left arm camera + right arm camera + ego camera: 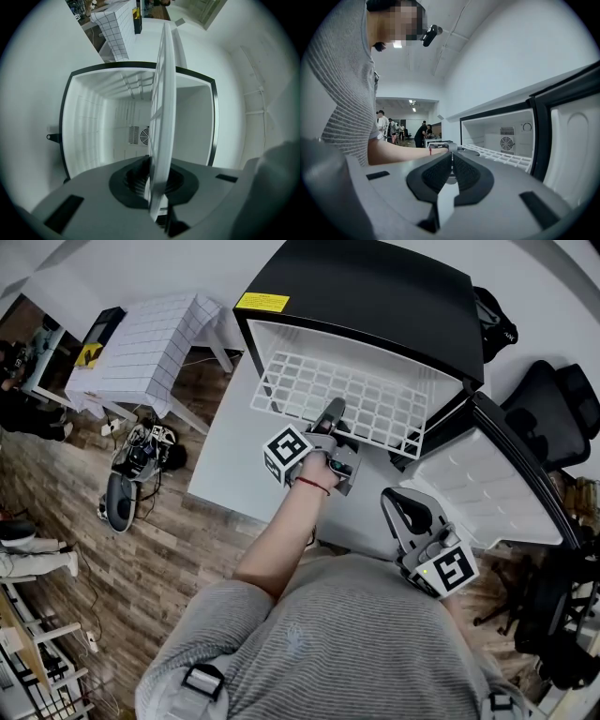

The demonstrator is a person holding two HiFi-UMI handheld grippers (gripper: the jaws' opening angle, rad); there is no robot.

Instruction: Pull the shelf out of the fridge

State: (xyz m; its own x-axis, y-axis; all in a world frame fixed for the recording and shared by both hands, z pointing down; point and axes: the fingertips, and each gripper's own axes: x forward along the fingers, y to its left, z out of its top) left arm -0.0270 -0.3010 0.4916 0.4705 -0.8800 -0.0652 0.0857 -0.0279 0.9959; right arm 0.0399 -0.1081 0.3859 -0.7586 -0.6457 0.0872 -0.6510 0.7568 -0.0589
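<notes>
A black mini fridge (375,287) stands open on a white table, its door (487,484) swung out to the right. The white wire shelf (375,399) sticks well out of the white interior. My left gripper (333,415) is shut on the middle of the shelf's front edge. In the left gripper view the shelf (162,108) runs edge-on between the jaws of the left gripper (157,180), with the fridge's back wall and fan behind it. My right gripper (398,504) hangs shut and empty near the person's torso, below the door. The right gripper view shows that gripper (452,164) with the shelf (501,157) beyond.
The white table (225,456) bears the fridge. A small table with a grid-patterned cloth (150,343) stands at the left, with cables and gear (141,451) on the wooden floor beside it. A black office chair (553,409) is at the right. People (384,124) stand far behind.
</notes>
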